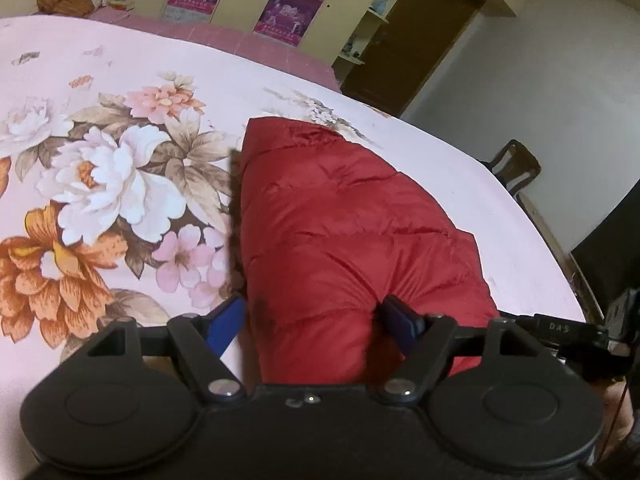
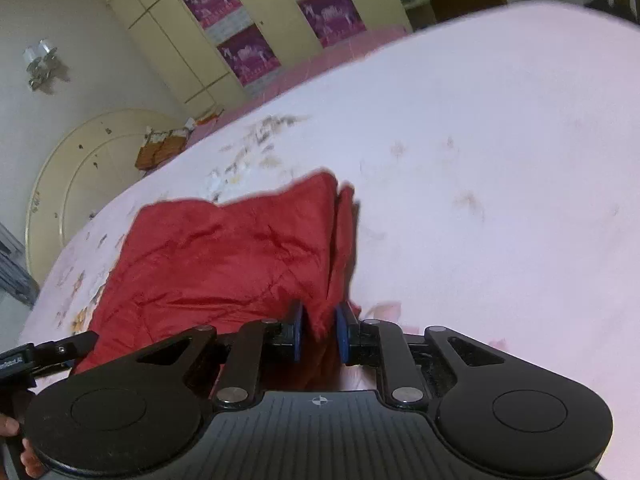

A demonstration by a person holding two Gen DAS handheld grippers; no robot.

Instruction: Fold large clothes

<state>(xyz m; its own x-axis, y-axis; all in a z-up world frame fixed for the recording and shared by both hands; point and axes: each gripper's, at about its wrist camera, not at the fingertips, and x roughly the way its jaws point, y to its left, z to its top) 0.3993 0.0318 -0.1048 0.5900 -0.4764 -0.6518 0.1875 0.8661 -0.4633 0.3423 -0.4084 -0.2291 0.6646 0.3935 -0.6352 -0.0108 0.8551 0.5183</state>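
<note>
Setting: a bed (image 1: 100, 60) under a pale pink cover printed with big flowers, with cream wardrobe doors (image 2: 192, 40) behind it.
Garment: a red quilted padded jacket (image 1: 340, 232) lies on the cover, already gathered into a long, thick bundle rather than spread flat.
Left gripper (image 1: 316, 322): its jaws stand wide, one on each side of the bundle's near end. The puffy cloth bulges up between the blue pads (image 1: 226, 326). The right-hand pad looks sunk into the padding, the left-hand one sits at the bundle's edge, so whether it grips or only straddles is hard to tell.
Right gripper (image 2: 320, 330): its jaws are narrow, pinching a thin hanging edge of the red cloth between them, at the bundle's right side.
Where the jacket lies: straight ahead of the left gripper, running away from it; ahead and to the left of the right gripper, with bare cover to that gripper's right.
Person: only fingers show, at the lower left corner of the right wrist view, on a handle.
Done so far: the jacket seems to be folded lengthwise at least once, since layered edges show on its right side.
Left to do: probably another fold to shorten the bundle, then smoothing and letting go.
</note>
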